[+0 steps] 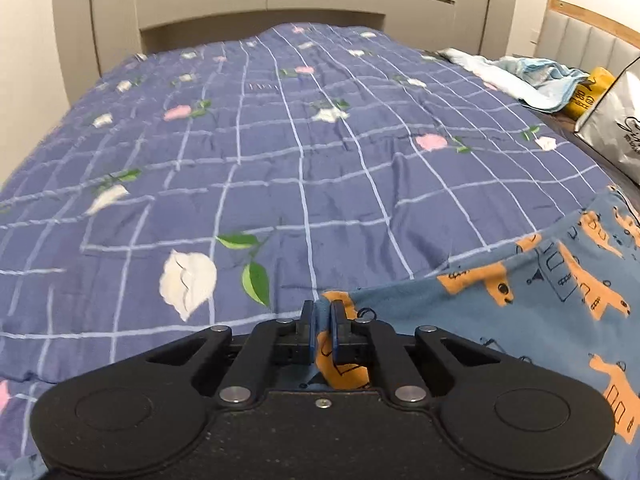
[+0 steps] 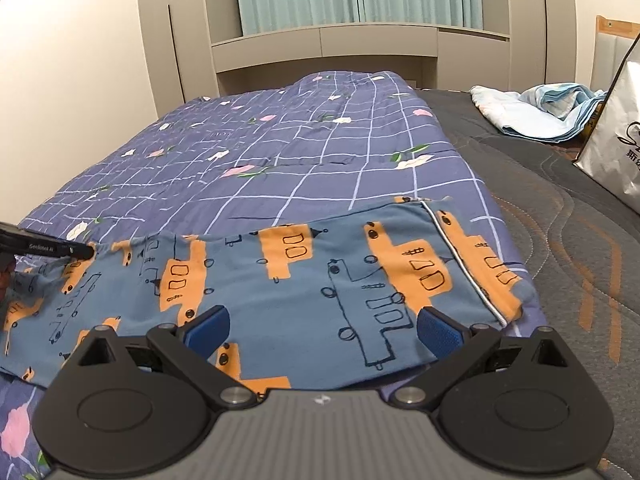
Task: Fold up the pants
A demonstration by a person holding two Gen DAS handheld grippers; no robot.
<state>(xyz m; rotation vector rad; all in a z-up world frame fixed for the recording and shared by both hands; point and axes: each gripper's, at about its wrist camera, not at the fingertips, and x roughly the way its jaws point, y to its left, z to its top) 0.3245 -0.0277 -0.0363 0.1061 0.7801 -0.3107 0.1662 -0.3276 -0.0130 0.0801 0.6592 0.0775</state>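
White bag (image 2: 612,140) upright beside crumpled cloth (image 2: 536,110)

left tongs (image 1: 322,316): black, blue pads | right tongs (image 2: 323,326): black-grey, blue pads

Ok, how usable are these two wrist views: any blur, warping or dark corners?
Left wrist view: strong fisheye bulge, the quilt smeared at the left edge, the pants sharp enough. Right wrist view: sharper, pants print crisp, the cupboard bowed, dark top corners. Even indoor light in both, no harsh glare.
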